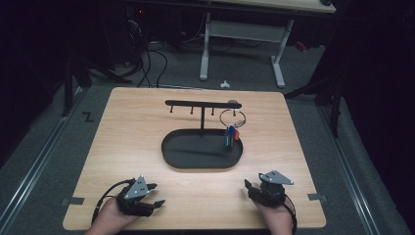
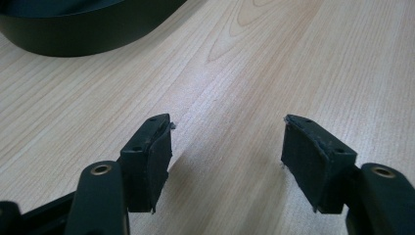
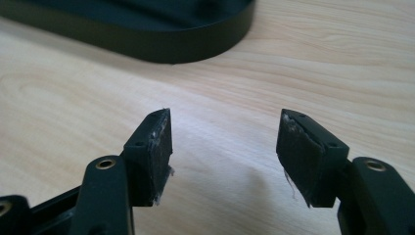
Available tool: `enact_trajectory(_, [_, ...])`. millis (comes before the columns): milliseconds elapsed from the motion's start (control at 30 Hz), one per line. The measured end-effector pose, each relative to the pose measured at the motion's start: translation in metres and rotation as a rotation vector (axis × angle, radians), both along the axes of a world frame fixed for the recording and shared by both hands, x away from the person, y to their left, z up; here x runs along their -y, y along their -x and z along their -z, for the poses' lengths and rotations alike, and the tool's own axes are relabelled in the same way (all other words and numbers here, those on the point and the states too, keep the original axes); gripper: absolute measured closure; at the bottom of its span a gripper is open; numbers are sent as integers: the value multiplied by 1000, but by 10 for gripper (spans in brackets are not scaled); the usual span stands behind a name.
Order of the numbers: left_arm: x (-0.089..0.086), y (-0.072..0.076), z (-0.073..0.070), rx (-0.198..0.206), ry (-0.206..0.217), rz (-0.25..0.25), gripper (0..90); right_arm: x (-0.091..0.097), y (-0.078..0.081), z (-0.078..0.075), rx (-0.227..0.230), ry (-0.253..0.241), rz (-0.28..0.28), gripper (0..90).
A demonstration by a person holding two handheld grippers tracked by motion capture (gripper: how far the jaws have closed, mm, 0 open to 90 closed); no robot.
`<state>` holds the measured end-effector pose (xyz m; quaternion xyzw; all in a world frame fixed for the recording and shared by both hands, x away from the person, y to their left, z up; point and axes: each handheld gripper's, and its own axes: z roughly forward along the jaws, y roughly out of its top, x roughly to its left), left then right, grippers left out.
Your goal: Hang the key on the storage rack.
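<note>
Both grippers sit apart from the black oval metal tray (image 1: pixel 172 155) with its hook stand: left gripper (image 1: pixel 152 194) and right gripper (image 1: pixel 248 186) gape empty on the light wooden table (image 1: pixel 127 122). The key ring with coloured tags (image 1: pixel 232 128) hangs above the tray's right end, and grey carpet lies beyond.

The person's left hand (image 1: pixel 113 211) holds the black two-jaw left gripper (image 1: pixel 155 195) low, jaws spread wide with nothing between them, while the right hand (image 1: pixel 274 215) holds the matching black right gripper (image 1: pixel 248 188) likewise, jaws parted and empty.
</note>
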<state>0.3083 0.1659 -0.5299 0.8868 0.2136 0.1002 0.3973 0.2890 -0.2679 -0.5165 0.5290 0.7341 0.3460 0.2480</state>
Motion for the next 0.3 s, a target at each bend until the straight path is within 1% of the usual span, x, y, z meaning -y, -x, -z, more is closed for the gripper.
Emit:
enact_trajectory(33, [0,0,0,0,0,0,360,0,0,0,0,0,0,387])
enact_trajectory(67, [1,-1,0,-1,-4,-2,360,5,-3,2,-15,-80,24,377])
enact_trajectory(167, [2,0,1,-1,-10,2,360,6,-5,4,-8,-67,17,372])
enact_trajectory(267, [2,0,1,-8,-10,8,360,5,-5,6,-21,-80,13,371])
enact_trajectory(300, [2,0,1,-8,-10,8,360,5,-5,6,-23,-76,12,369])
